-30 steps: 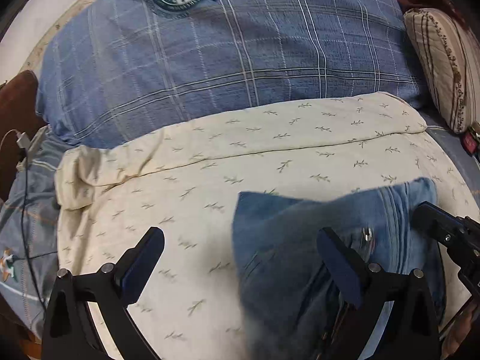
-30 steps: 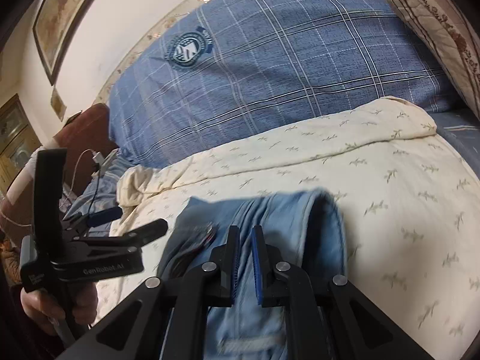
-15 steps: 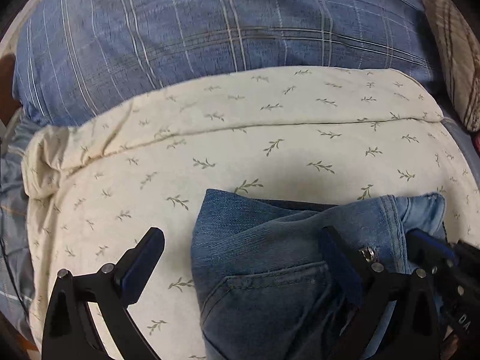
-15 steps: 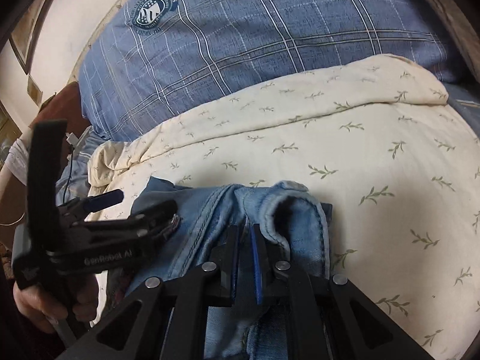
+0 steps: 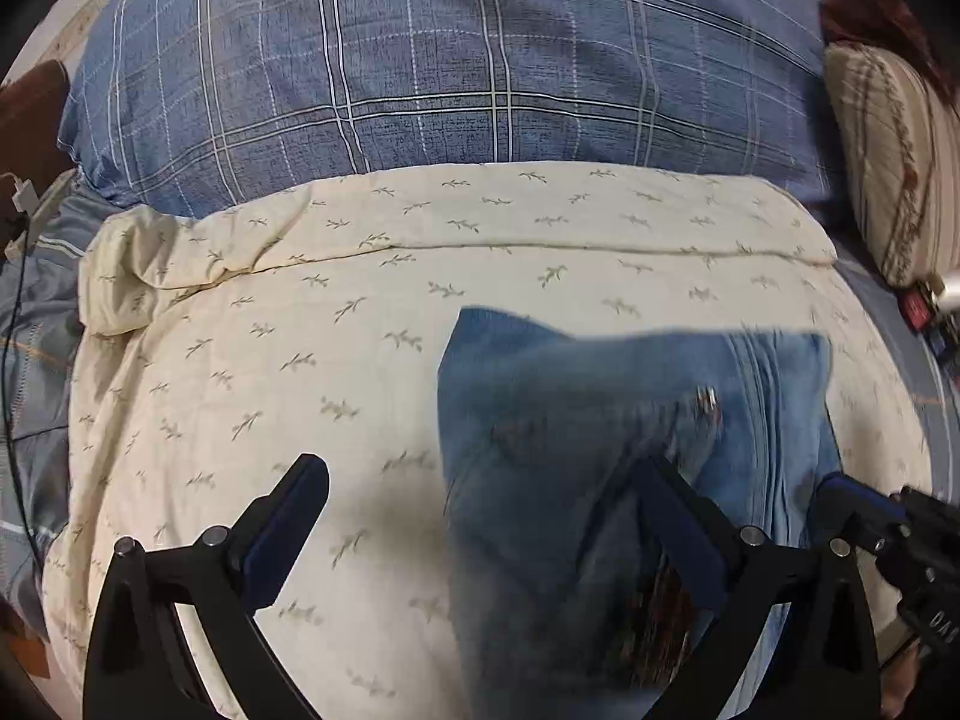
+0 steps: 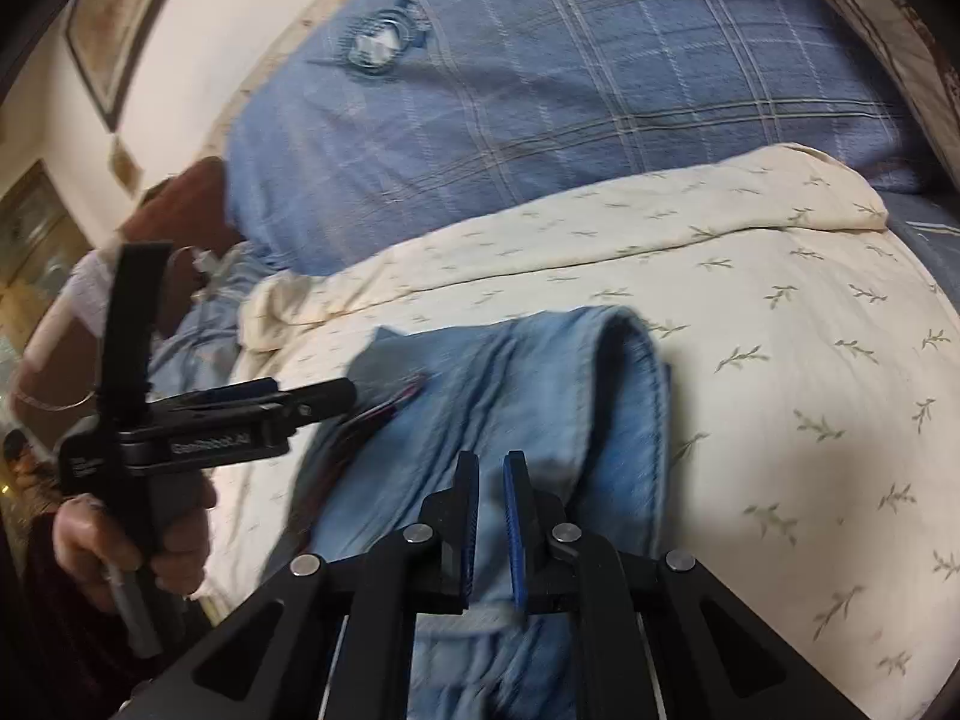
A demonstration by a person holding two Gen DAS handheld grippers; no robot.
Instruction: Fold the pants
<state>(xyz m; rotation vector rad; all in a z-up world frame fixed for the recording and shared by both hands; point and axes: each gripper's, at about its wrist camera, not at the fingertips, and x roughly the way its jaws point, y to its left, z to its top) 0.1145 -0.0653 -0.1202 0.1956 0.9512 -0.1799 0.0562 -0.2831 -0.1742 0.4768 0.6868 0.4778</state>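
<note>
Blue jeans (image 5: 570,420) (image 6: 510,396) lie bunched and motion-blurred on a cream leaf-print blanket (image 5: 270,360) (image 6: 810,360). My right gripper (image 6: 491,504) is shut on the denim near the waistband, with fabric pinched between its blue pads. It also shows at the right edge of the left wrist view, where the right gripper (image 5: 837,498) meets the jeans. My left gripper (image 5: 480,474) stands wide open. Its right finger (image 5: 678,540) is over the jeans and its left finger (image 5: 288,516) over bare blanket. From the side, the left gripper (image 6: 336,399) reaches the jeans' left edge.
A big blue plaid pillow (image 5: 480,90) fills the far side of the bed. A striped cushion (image 5: 888,168) stands at the right. A white charger and cable (image 5: 24,198) lie at the left edge. A person's hand (image 6: 120,540) holds the left gripper's handle.
Both grippers dipped close to the blanket half a second ago and have pulled back since. The jeans moved along with the right gripper. Neither gripper's jaws changed.
</note>
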